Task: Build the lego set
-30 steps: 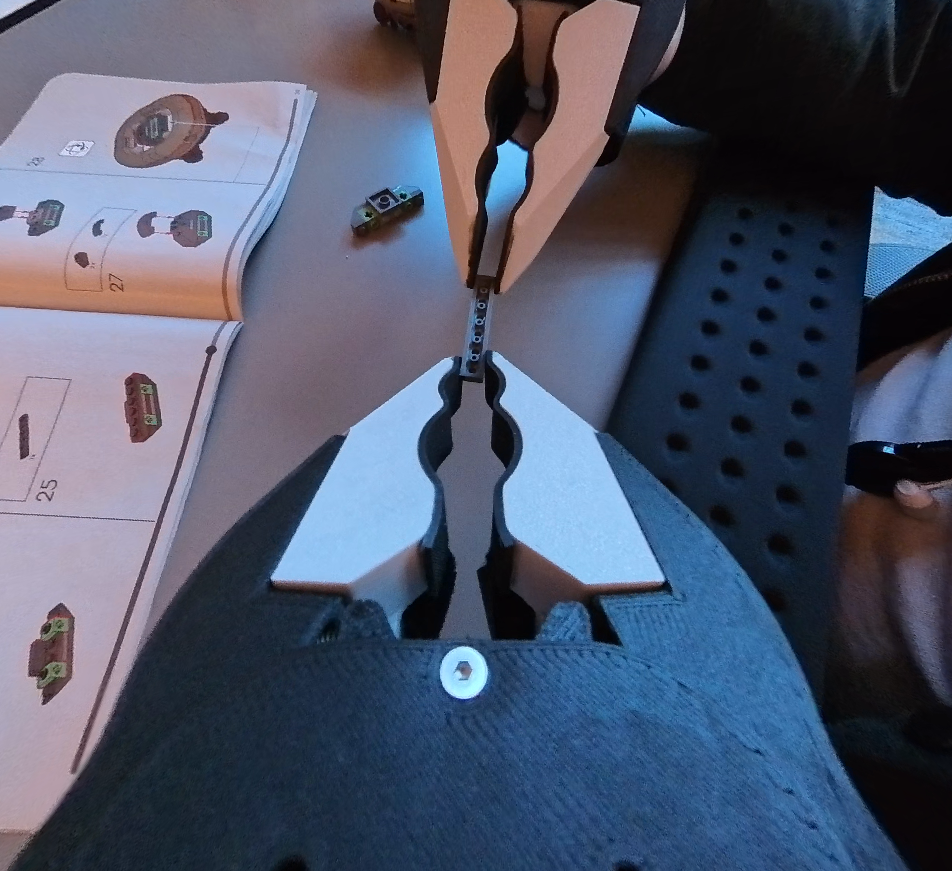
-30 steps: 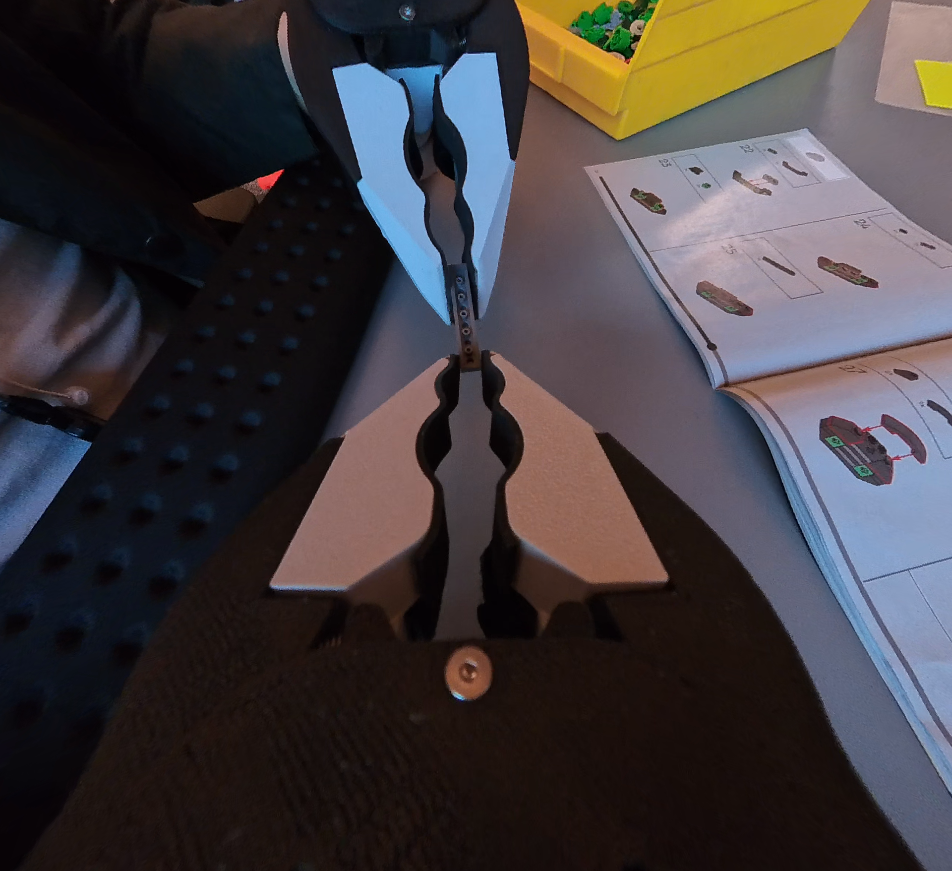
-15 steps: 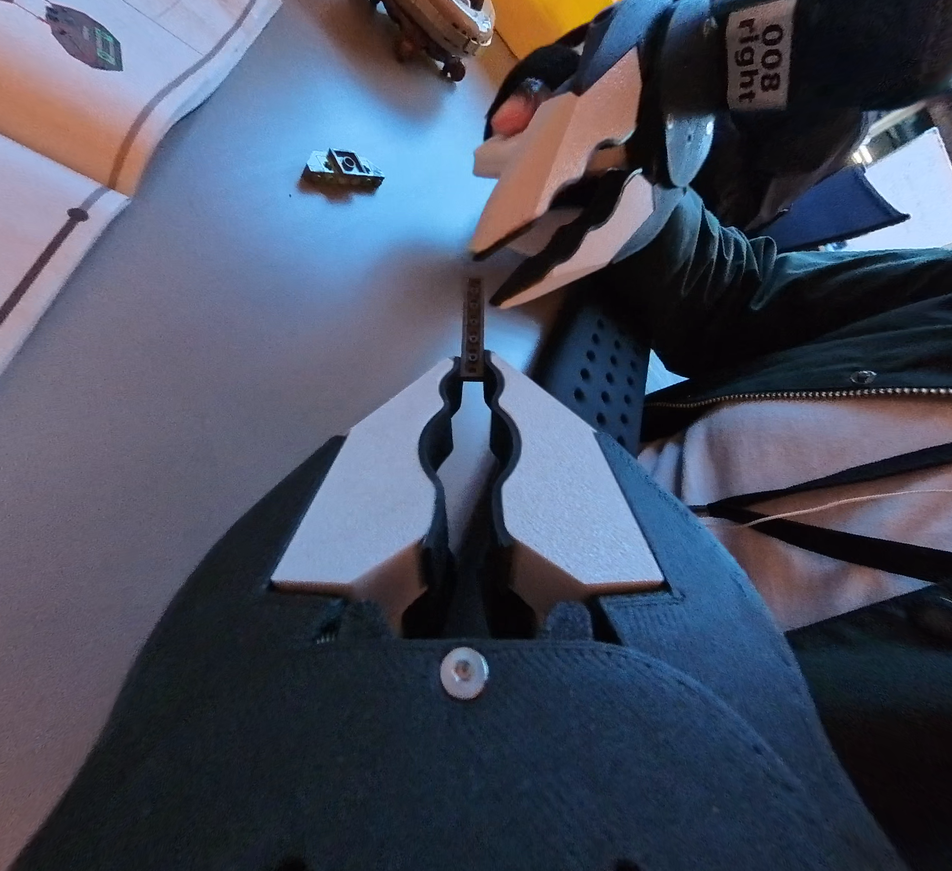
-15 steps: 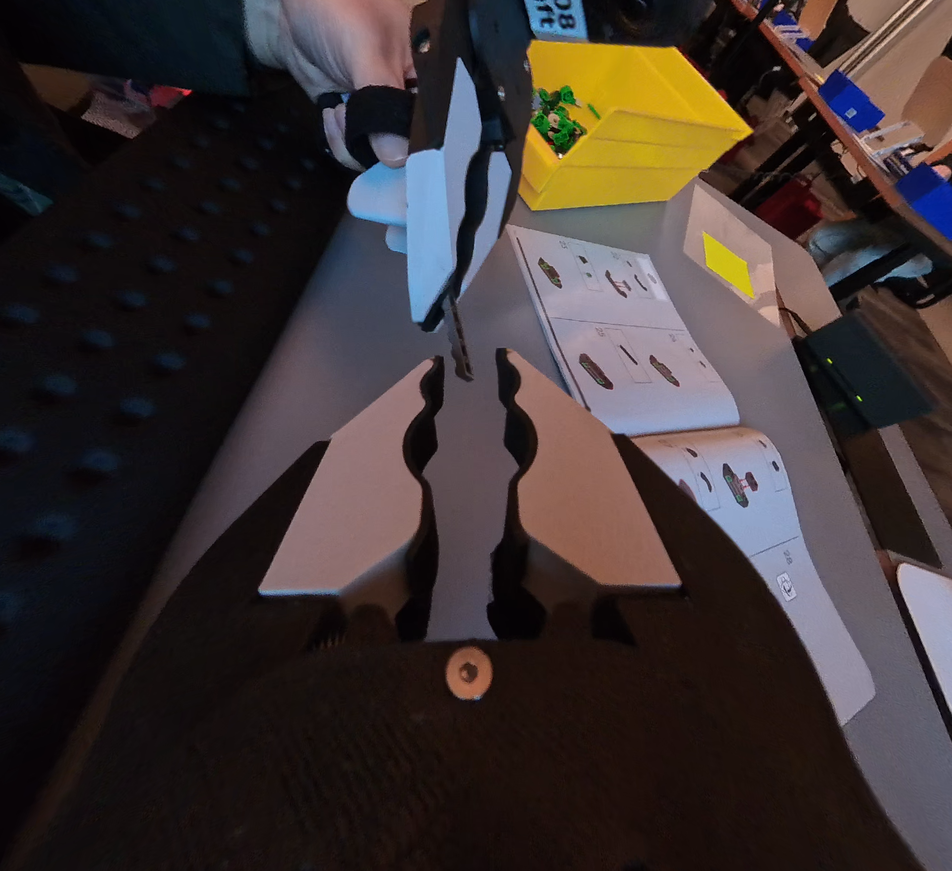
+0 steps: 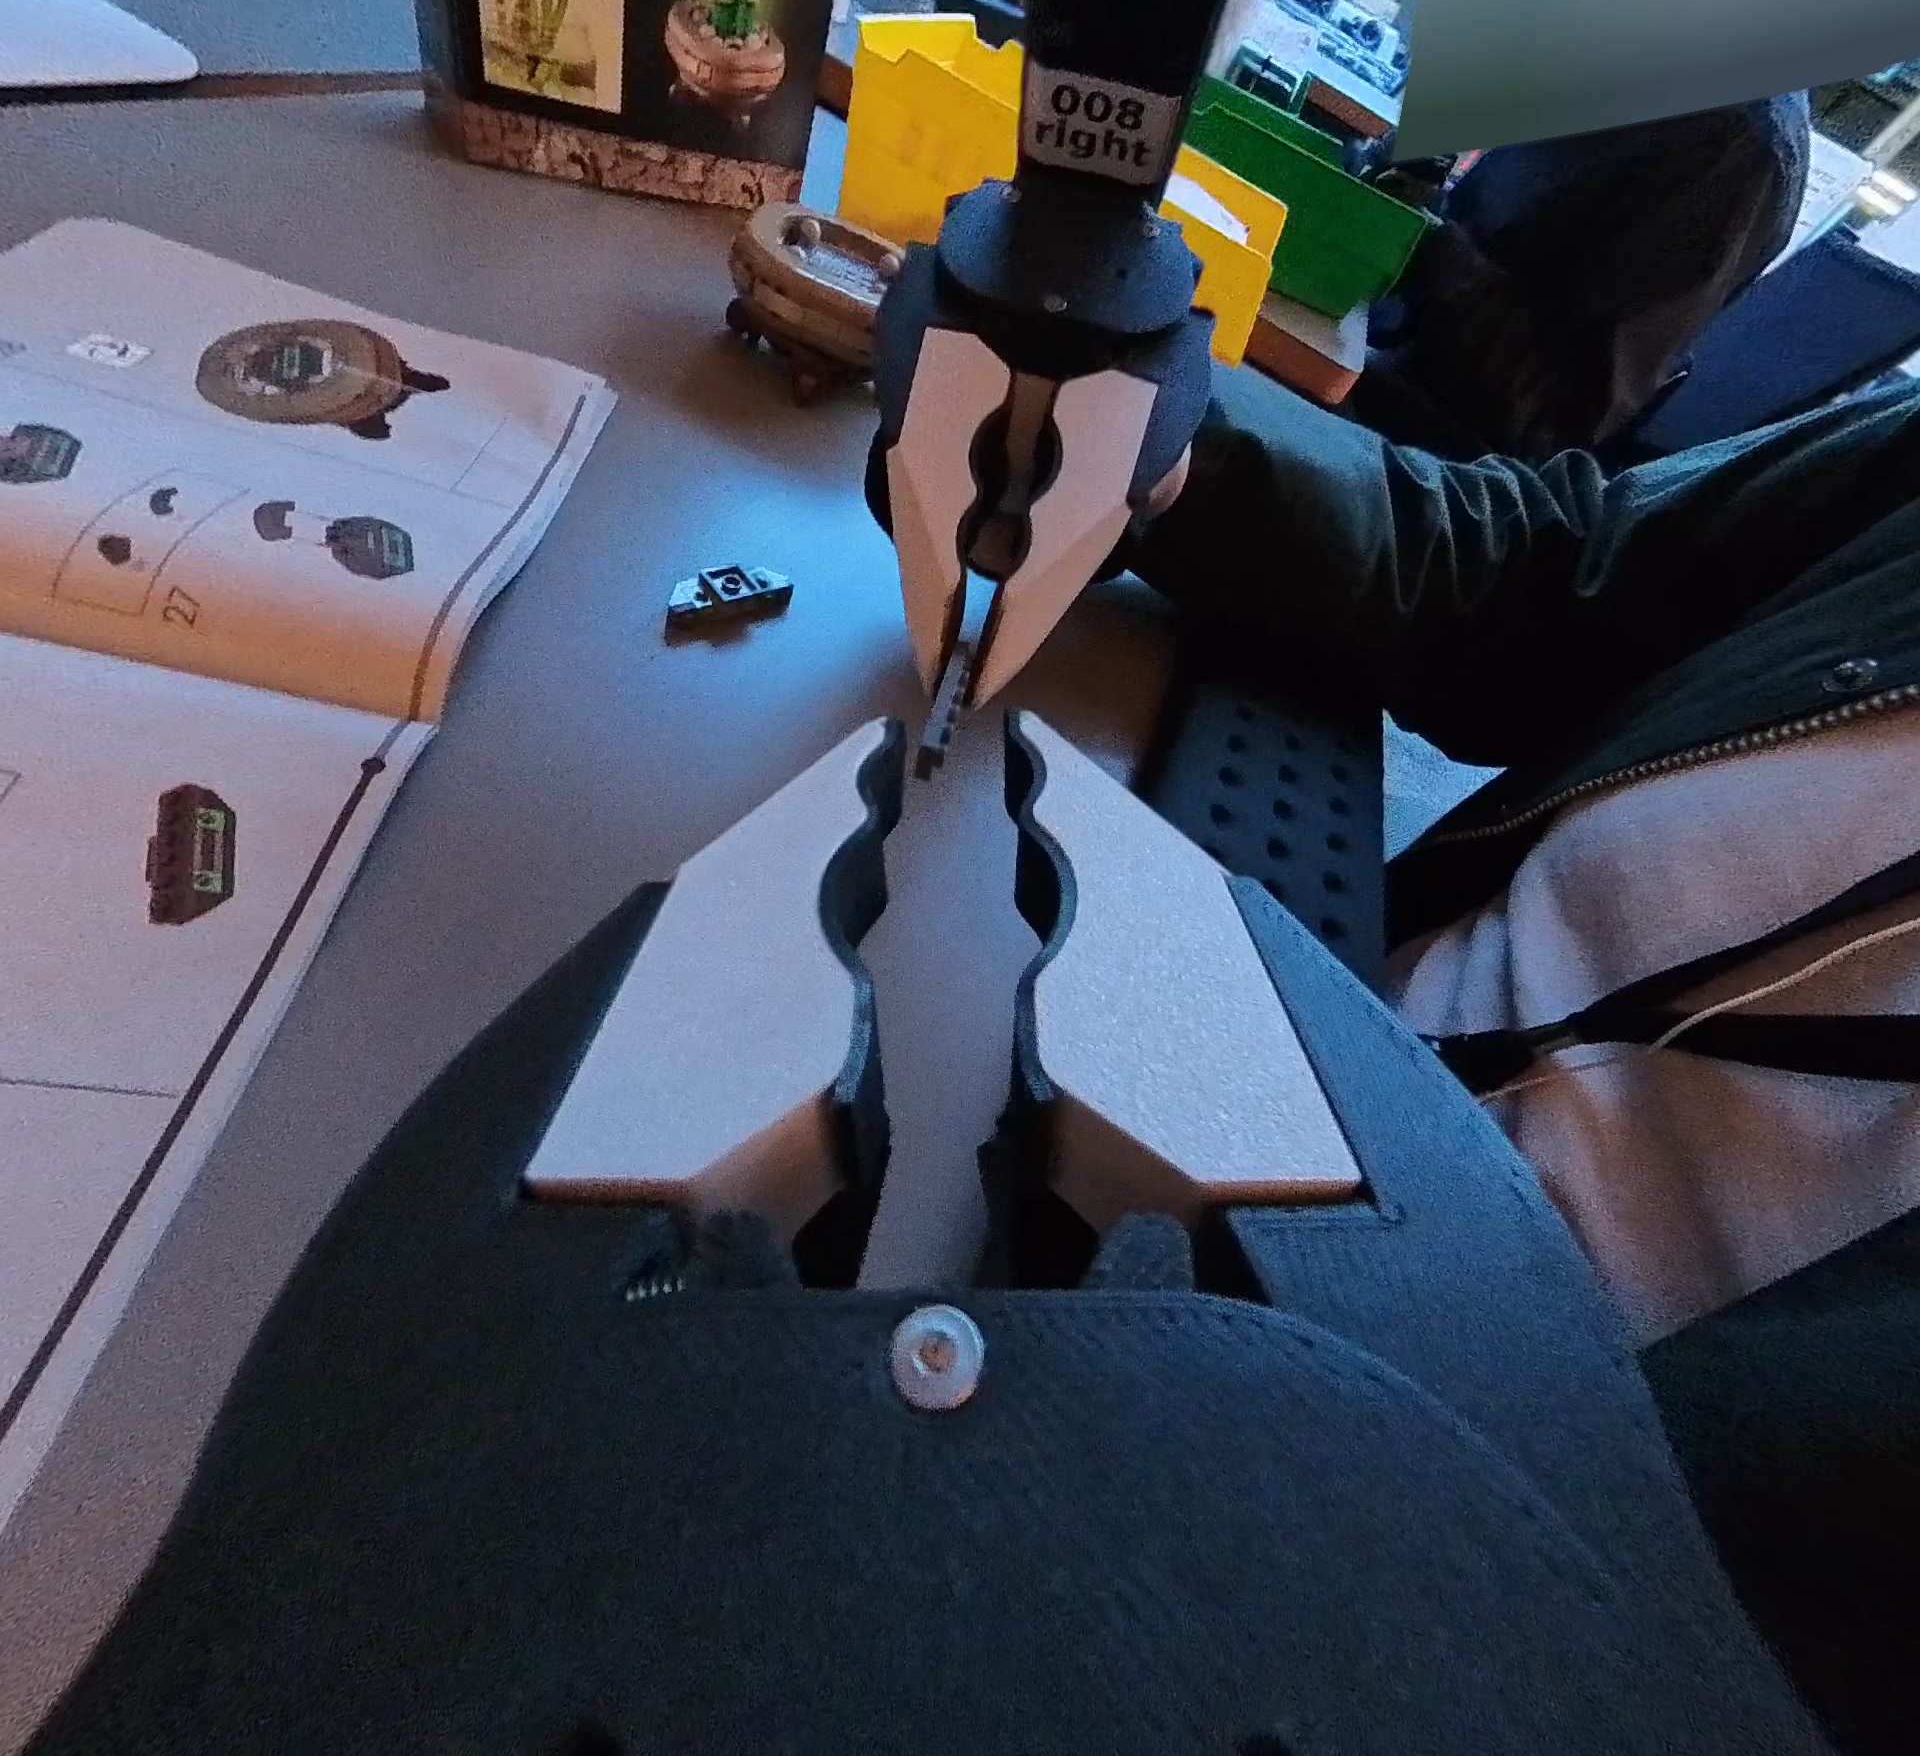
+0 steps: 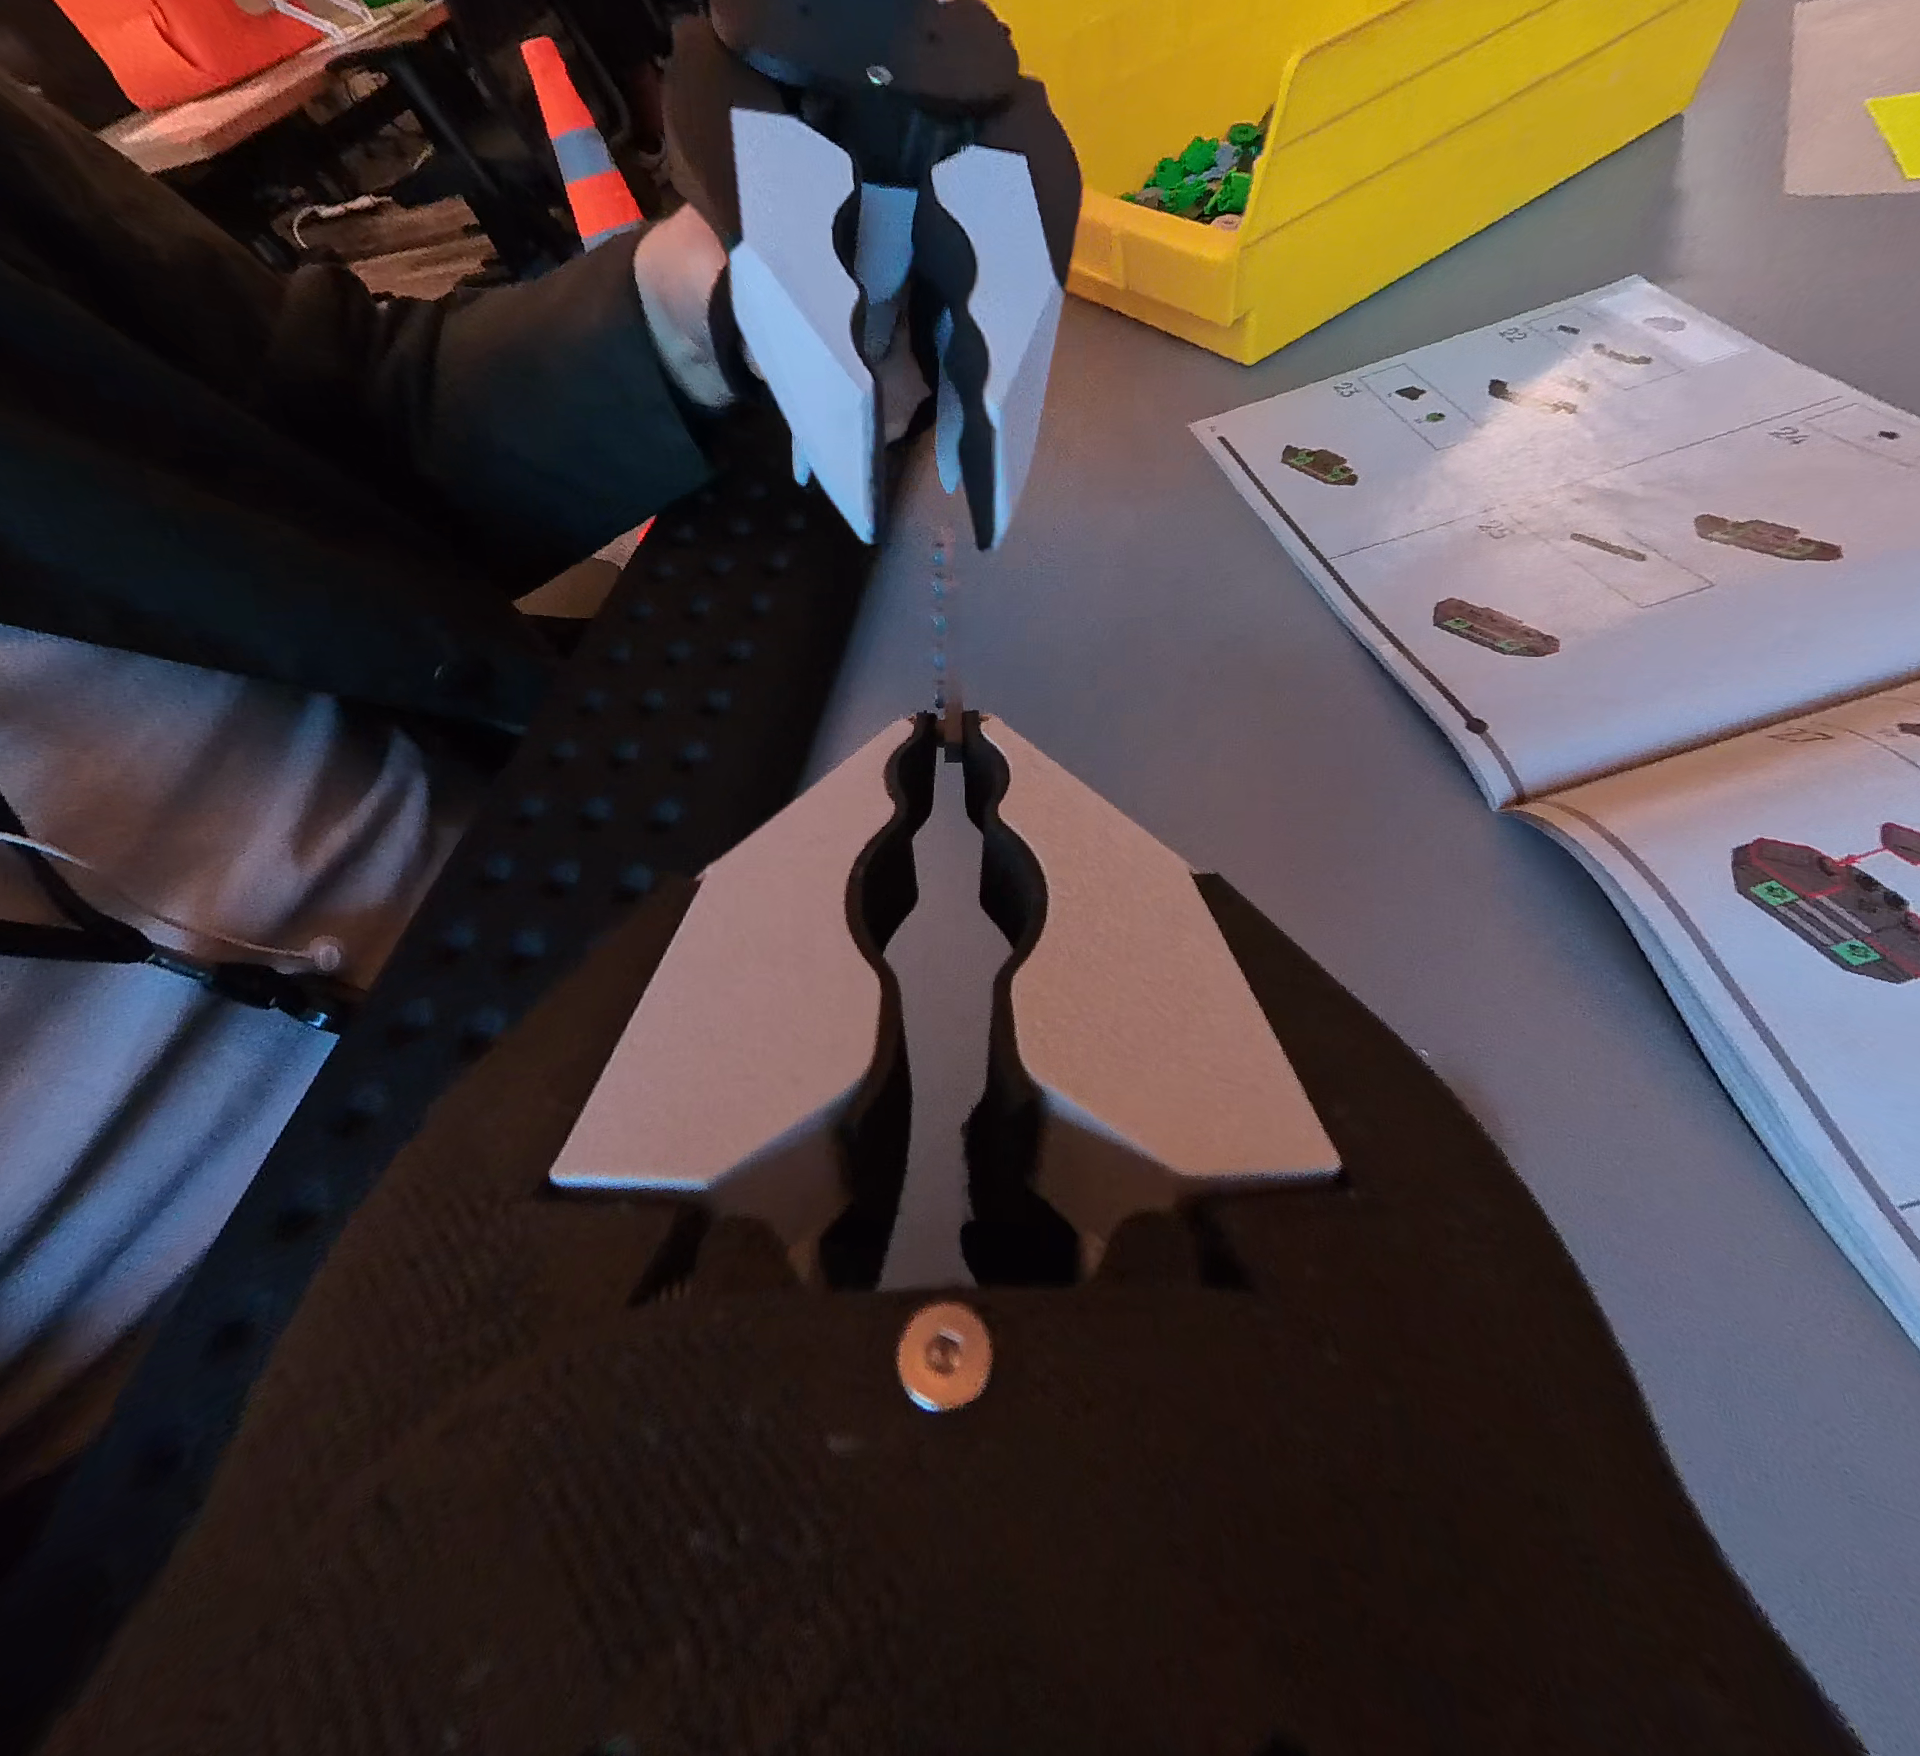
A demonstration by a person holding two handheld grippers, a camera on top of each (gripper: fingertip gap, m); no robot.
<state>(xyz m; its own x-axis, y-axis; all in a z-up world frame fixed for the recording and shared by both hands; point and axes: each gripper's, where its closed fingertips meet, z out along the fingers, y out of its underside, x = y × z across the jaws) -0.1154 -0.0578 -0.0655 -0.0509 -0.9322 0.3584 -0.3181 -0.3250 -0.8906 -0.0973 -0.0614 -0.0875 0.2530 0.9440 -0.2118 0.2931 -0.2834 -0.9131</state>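
A thin black lego strip (image 5: 943, 719) with a row of studs is held in the air over the grey table's front edge. My right gripper (image 6: 948, 724) is shut on one end of the strip (image 6: 941, 626). In the left wrist view the right gripper (image 5: 961, 693) points down at me. My left gripper (image 5: 951, 730) is open, with the strip's free end between its fingertips and no grip on it. In the right wrist view the left gripper (image 6: 925, 532) hangs open just beyond the strip's far end. A small black lego piece (image 5: 727, 589) lies on the table.
An open instruction booklet (image 5: 260, 511) lies on the table and also shows in the right wrist view (image 6: 1558, 511). A brown round lego pot (image 5: 816, 283), the set's box (image 5: 623, 13), a yellow bin (image 6: 1403, 96) with green pieces and a green bin (image 5: 1320, 220) stand behind. A black perforated chair (image 6: 623, 771) is beside the table. It is some 12 cm from my right tips to the small black lego piece (image 5: 727, 589).
One second ago both grippers pinched the strip. Then the right let go while the left held it. Now the right is shut on the strip and the left has opened.
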